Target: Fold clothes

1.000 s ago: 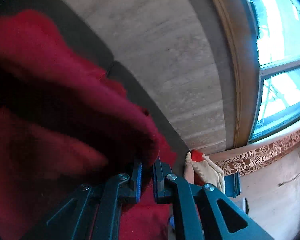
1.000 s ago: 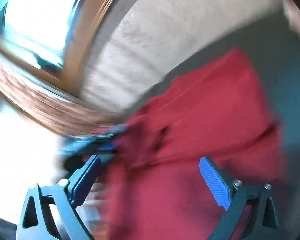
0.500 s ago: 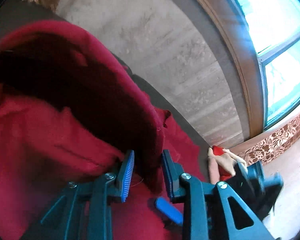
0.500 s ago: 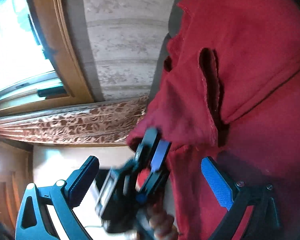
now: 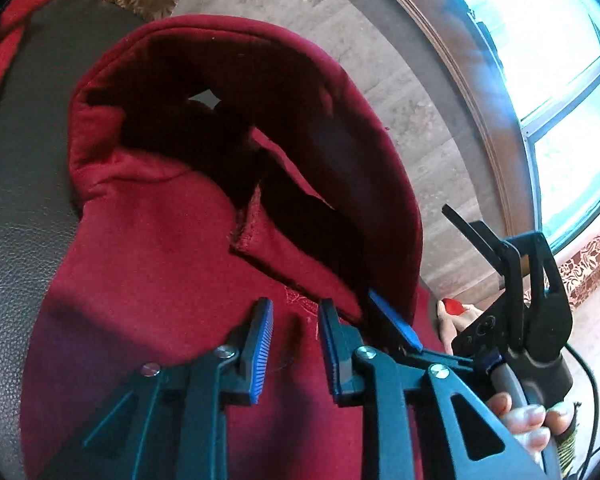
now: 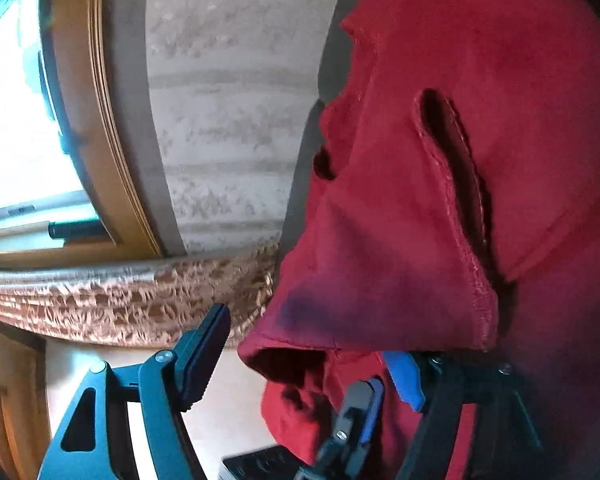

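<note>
Red garment [image 5: 148, 264], no legible label or writing, heaped on dark leather surface [image 5: 16, 240]. Left claw [image 5: 294, 344] partly apart and closing over cloth, pads not pressing. Right claw [image 6: 308, 360] wider, also closing, garment's edge between its fingers, right pad hidden under cloth; grip cannot be told.

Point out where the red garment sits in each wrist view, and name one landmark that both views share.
Left wrist view: the red garment fills the centre and lower left, lying on a dark surface.
Right wrist view: it fills the right half, and its lower edge hangs at bottom centre.
Shared landmark: the wooden window frame, upper right in the left view and on the left in the right view.
</note>
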